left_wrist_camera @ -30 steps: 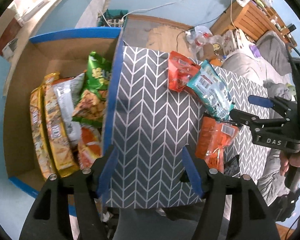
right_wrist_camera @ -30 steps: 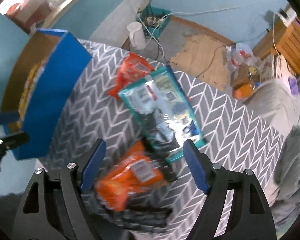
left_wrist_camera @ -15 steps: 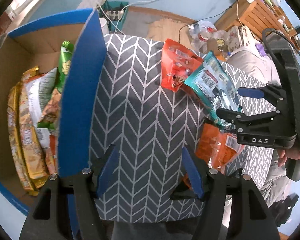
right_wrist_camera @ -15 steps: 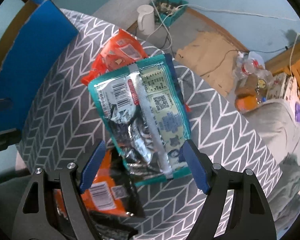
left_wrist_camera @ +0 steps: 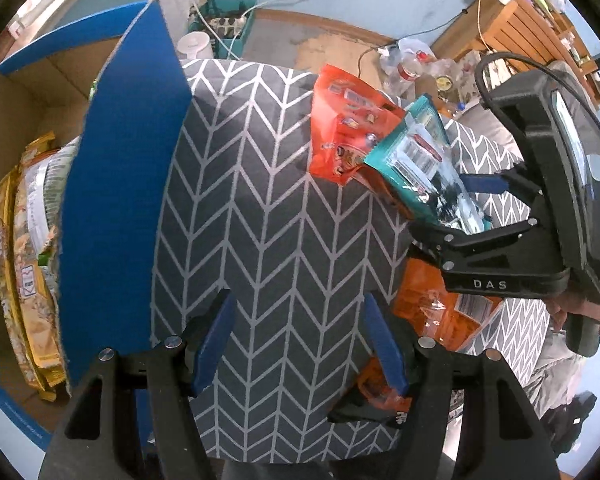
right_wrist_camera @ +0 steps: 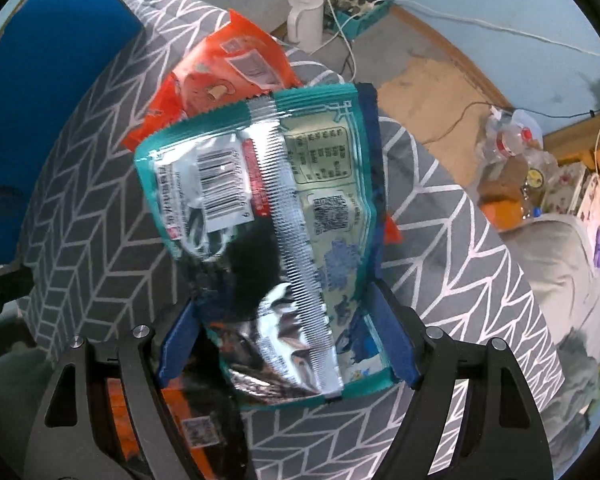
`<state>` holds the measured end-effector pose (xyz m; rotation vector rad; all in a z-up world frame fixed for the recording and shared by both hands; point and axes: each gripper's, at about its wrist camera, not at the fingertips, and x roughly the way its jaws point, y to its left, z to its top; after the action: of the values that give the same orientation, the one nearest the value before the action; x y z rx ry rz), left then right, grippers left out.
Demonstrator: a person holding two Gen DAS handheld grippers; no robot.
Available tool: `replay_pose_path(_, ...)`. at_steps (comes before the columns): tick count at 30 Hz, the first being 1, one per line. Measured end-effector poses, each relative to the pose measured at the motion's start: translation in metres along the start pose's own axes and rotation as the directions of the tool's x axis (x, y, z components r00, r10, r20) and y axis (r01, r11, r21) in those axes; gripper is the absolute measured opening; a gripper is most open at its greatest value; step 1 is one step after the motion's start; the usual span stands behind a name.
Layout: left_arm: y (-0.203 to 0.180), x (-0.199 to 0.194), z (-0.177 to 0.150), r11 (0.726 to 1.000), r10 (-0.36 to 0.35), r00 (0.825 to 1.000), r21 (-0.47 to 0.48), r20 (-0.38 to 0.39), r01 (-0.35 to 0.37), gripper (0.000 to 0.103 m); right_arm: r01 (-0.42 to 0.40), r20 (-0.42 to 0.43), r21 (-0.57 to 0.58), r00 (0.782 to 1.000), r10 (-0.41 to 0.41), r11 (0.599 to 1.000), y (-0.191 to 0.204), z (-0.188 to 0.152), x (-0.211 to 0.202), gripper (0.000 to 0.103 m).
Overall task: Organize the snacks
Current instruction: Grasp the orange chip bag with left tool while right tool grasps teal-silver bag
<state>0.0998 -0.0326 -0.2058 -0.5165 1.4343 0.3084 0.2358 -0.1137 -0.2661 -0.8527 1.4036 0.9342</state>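
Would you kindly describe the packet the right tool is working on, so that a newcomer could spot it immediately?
Start at the grey chevron-patterned cloth beside the blue-edged cardboard box. Three packets lie towards the cloth's right side, and the right tool straddles the teal snack packet, which overlaps a red-orange packet. It is the only teal one, with a silvery back seam and a barcode; its neighbours are orange or red.

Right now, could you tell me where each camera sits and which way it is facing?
Left wrist: on the left gripper, looking along its open fingers over the chevron cloth; blue box at left, right gripper at right.
Right wrist: on the right gripper, looking down on the teal packet between its fingers.
Shared: teal packet, red packet, cloth, box.
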Motion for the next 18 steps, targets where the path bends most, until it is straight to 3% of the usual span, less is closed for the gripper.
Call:
replay_pose_path(3, -0.007, -0.001, -0.001, 1.000, -0.021, 1.000, 0.012, -0.002, 0.021, 0.067, -0.034, 0.006, 0.014, 0.999, 0.034, 0.999, -0.009, -0.001, -0.001, 0.076)
replay_pose_path(5, -0.012, -0.005, -0.003, 0.999, -0.042, 0.999, 0.022, -0.004, 0.043, 0.067, -0.046, 0.022, 0.025, 0.999, 0.046, 0.999, -0.015, -0.006, -0.005, 0.065)
replay_pose_path(10, -0.026, -0.017, -0.009, 0.995, -0.093, 0.996, 0.040, 0.003, 0.093, 0.077, -0.067, 0.056, 0.078, 0.996, 0.063, 0.995, -0.029, -0.016, -0.014, 0.053)
replay_pose_path(18, -0.058, -0.009, -0.018, 0.983, -0.153, 0.987, 0.097, -0.053, 0.158, 0.081, -0.059, 0.059, 0.201, 0.997, 0.048, 0.978, -0.054, -0.050, -0.019, 0.048)
